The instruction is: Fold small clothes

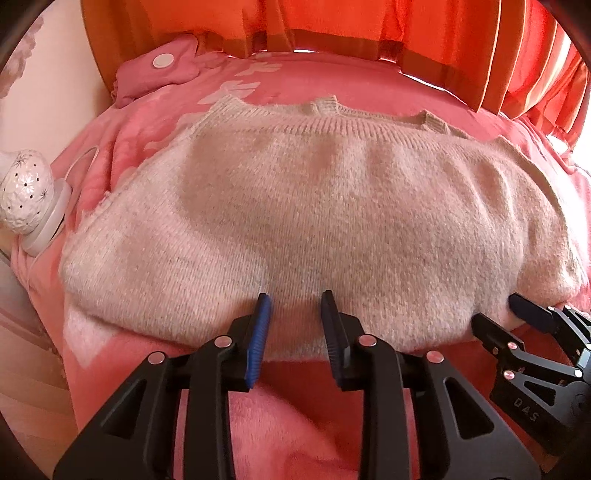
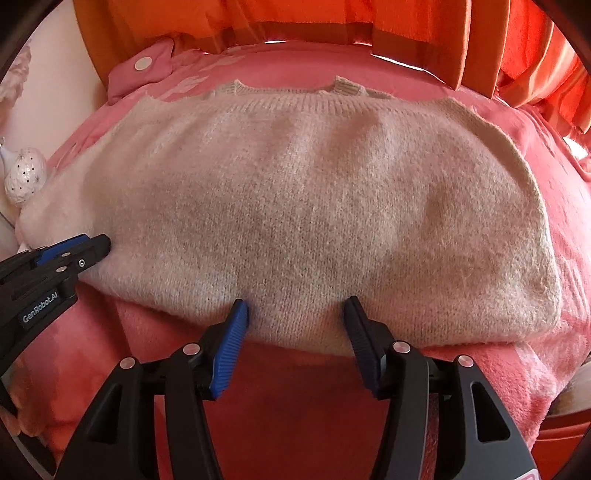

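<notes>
Knitwear on a pink blanket [image 1: 295,410]: a pale sweater [image 1: 314,221] lies flat across the bed, collar toward the orange curtains [image 1: 369,26], near edge doubled toward the onlooker. Both tools poise side by side at that edge, the left gripper [image 1: 293,299] and the right gripper [image 2: 295,306] angled down onto the knit, jaws parted and clasping nothing, tips resting on or just over the wool. Their even spacing suggests a two-handed fold, so the hem would lift straight. A perforated white lamp [image 1: 24,192] sits beside the bed.
</notes>
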Action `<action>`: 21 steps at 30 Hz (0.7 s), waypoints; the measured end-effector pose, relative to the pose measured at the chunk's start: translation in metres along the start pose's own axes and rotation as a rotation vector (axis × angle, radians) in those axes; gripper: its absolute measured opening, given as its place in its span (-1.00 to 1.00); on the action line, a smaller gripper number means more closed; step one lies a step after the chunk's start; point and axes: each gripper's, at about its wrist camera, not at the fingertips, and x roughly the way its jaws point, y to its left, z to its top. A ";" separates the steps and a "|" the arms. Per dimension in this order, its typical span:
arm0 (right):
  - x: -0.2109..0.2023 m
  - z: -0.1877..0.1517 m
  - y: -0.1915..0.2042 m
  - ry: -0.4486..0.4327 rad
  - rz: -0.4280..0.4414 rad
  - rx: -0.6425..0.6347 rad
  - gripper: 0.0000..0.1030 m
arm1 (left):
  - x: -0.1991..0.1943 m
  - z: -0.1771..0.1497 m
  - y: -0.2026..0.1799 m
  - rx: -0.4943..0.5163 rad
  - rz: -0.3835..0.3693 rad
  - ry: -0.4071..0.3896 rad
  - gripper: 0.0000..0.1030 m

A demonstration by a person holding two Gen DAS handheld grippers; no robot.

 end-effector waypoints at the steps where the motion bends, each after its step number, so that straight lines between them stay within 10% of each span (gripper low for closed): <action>1: 0.001 0.001 -0.001 -0.002 0.002 0.000 0.04 | -0.002 0.000 0.001 -0.006 -0.005 -0.002 -0.47; 12: -0.020 0.003 -0.029 -0.116 0.092 0.104 0.05 | -0.047 0.005 0.099 -0.327 0.011 -0.112 0.30; 21: -0.031 0.049 -0.017 -0.162 0.104 0.075 0.06 | -0.010 0.002 0.156 -0.503 0.002 -0.004 0.31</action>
